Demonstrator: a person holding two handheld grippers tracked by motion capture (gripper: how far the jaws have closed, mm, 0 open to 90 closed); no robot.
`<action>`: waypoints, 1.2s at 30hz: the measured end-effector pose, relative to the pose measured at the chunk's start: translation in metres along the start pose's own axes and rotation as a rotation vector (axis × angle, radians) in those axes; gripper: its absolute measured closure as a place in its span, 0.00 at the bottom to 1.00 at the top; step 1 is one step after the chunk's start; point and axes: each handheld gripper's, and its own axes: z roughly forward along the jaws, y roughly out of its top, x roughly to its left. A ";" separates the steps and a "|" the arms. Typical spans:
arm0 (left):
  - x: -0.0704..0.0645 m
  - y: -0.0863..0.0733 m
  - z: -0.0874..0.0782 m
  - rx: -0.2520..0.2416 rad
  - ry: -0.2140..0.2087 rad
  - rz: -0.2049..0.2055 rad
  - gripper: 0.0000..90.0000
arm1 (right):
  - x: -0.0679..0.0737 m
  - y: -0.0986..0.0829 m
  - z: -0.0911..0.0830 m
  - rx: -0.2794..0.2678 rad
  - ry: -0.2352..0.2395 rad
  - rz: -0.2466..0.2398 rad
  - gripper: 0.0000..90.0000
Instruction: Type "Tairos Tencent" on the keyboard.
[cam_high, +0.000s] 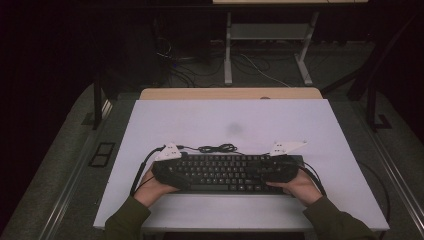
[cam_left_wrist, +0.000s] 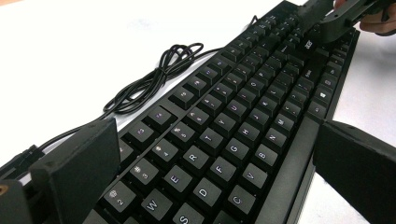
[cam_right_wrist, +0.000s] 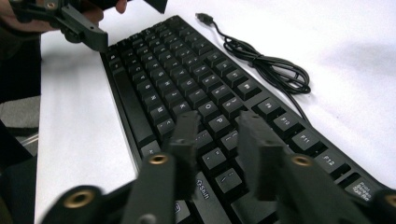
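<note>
On the white table (cam_high: 230, 125), the black keyboard (cam_high: 225, 172) sits between the wide-apart left gripper (cam_left_wrist: 210, 163) jaws. The right gripper (cam_right_wrist: 219, 140), slightly apart, hovers, maybe touching keys. Behind lies its cable (cam_right_wrist: 266, 65).

White-topped table (cam_high: 200, 125) with a black keyboard (cam_high: 225, 172) near its front edge, coiled cable (cam_high: 217, 148) just behind

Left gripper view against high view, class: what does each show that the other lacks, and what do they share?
Left gripper view alone: legible key letters such as W, E and D, and the left claw spread wide, one jaw at each long edge of the keyboard. High view alone: the person's sleeves, the wooden table edge, the floor and desk legs beyond. Both: keyboard, coiled cable, white table cover, right claw.
</note>
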 end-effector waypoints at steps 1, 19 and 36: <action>0.000 0.000 0.000 0.000 0.000 0.000 0.00 | 0.000 0.000 0.000 0.007 0.006 -0.003 0.84; 0.001 0.000 -0.001 -0.003 0.003 0.002 0.00 | 0.002 -0.005 0.006 0.080 0.050 -0.033 0.99; 0.001 0.000 0.001 0.002 0.001 0.004 0.00 | 0.003 -0.011 0.014 0.187 0.020 -0.063 0.99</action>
